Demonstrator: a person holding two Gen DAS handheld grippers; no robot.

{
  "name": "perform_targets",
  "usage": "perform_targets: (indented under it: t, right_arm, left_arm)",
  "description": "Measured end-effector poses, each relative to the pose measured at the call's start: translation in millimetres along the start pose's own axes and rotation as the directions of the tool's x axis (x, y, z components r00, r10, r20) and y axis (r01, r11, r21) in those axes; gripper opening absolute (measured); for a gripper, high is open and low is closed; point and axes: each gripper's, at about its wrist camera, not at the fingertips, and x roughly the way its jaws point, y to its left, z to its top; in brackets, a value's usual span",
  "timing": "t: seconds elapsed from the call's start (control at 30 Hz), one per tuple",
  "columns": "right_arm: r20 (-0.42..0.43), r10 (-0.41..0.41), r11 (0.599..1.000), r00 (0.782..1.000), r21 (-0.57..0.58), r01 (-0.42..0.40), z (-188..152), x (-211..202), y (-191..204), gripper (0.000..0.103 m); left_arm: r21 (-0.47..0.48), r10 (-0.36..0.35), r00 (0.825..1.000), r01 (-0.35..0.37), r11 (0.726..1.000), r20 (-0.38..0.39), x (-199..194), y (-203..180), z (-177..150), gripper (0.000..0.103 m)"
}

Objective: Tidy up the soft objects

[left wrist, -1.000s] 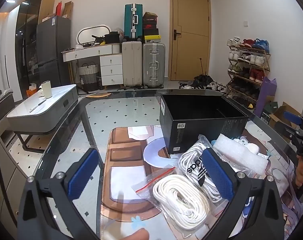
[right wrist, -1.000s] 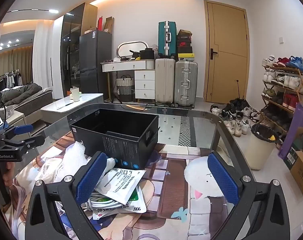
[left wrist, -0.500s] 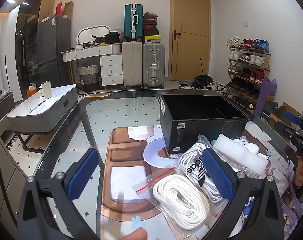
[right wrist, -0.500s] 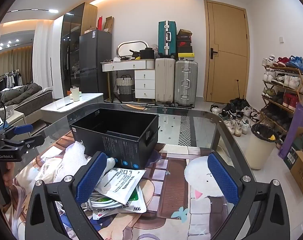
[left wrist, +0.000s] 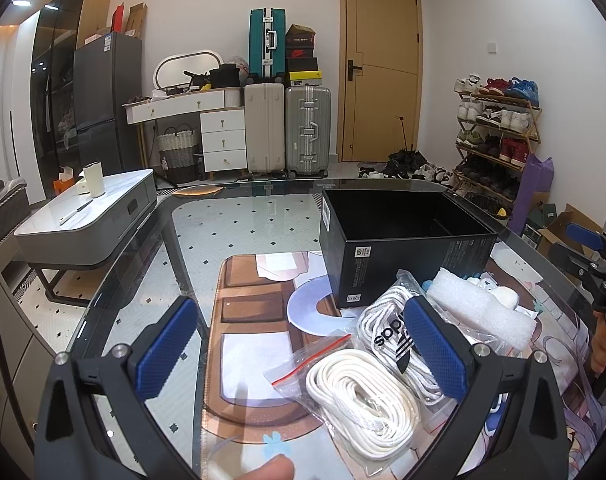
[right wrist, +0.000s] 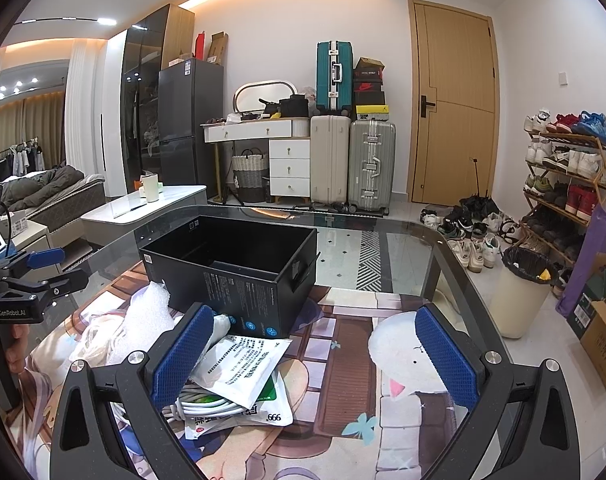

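An open black box (left wrist: 403,240) stands on the glass table; it also shows in the right wrist view (right wrist: 231,268). In front of it lie soft items: a clear bag of white laces (left wrist: 363,396), an Adidas bag of white laces (left wrist: 387,332), and white foam wrap (left wrist: 479,312). The right wrist view shows white paper packets (right wrist: 243,368), a white cable coil (right wrist: 203,402) and bubble wrap (right wrist: 143,320). My left gripper (left wrist: 299,348) is open and empty above the lace bags. My right gripper (right wrist: 311,352) is open and empty, its left pad (right wrist: 181,356) over the packets.
A cartoon-print mat (right wrist: 343,360) covers the glass table (left wrist: 243,216). Beyond stand a low grey coffee table (left wrist: 87,212), suitcases (left wrist: 307,128), a shoe rack (left wrist: 495,140) and a bin (right wrist: 523,296) on the floor at the right.
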Motion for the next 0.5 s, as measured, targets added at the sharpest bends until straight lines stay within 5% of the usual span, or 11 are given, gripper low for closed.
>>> perform_targets:
  t: [0.5]
  right_arm:
    - [-0.002, 0.0, 1.0, 1.0, 0.001, 0.0, 0.0, -0.2, 0.0, 0.103]
  left_arm:
    - [0.002, 0.001, 1.0, -0.001, 1.0, 0.003, 0.1, 2.2, 1.6, 0.103]
